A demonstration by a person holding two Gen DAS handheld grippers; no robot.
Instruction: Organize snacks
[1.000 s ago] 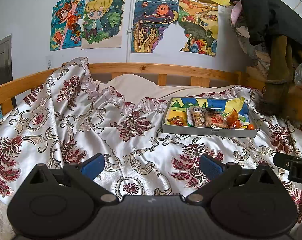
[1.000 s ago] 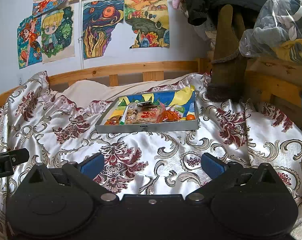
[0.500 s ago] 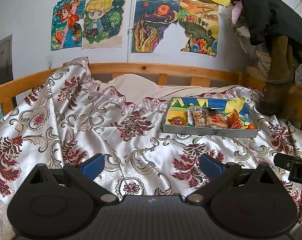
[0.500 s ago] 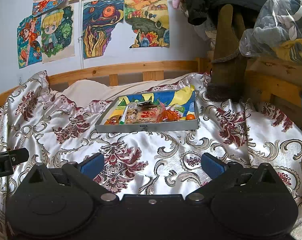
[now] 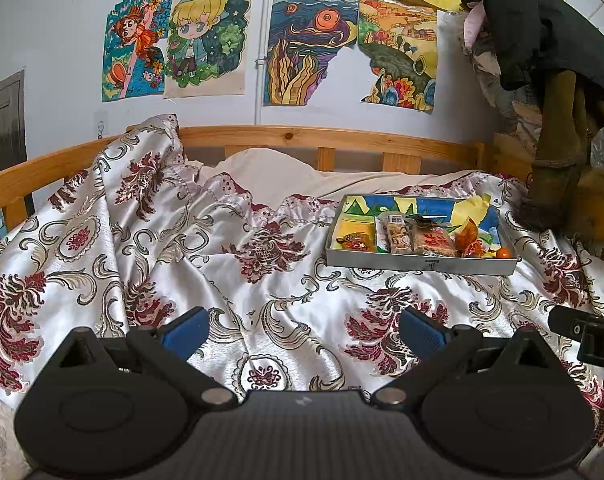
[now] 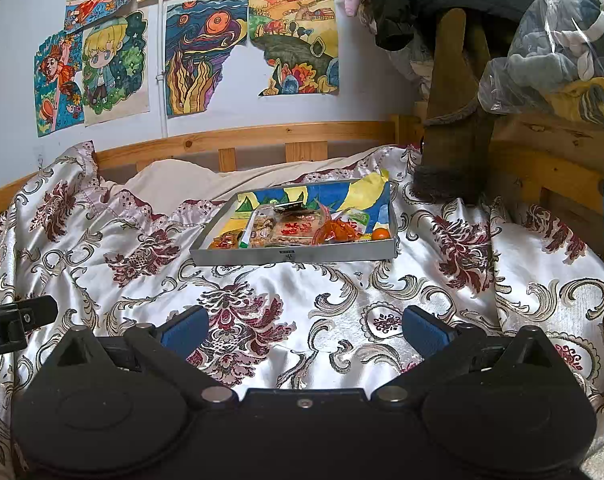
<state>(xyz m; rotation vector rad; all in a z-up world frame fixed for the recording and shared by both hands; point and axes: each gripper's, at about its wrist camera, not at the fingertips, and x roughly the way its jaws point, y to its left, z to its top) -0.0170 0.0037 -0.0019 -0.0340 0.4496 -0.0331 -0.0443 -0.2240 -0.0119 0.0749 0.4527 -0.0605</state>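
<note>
Over bedspread (image 5: 261,280): both grippers (image 5: 302,330) (image 6: 304,330) spread, empty; snack tray (image 6: 293,257) well ahead, seemingly unobstructed

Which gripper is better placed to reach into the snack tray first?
Right, probably. The tray sits nearly straight ahead of the open right gripper; from the open left gripper it lies off to the right.

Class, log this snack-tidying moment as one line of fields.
left gripper: open, empty | right gripper: open, empty | shallow grey metal tray: on floral satin bedspread, holds wrapped snacks | contact: none
</note>
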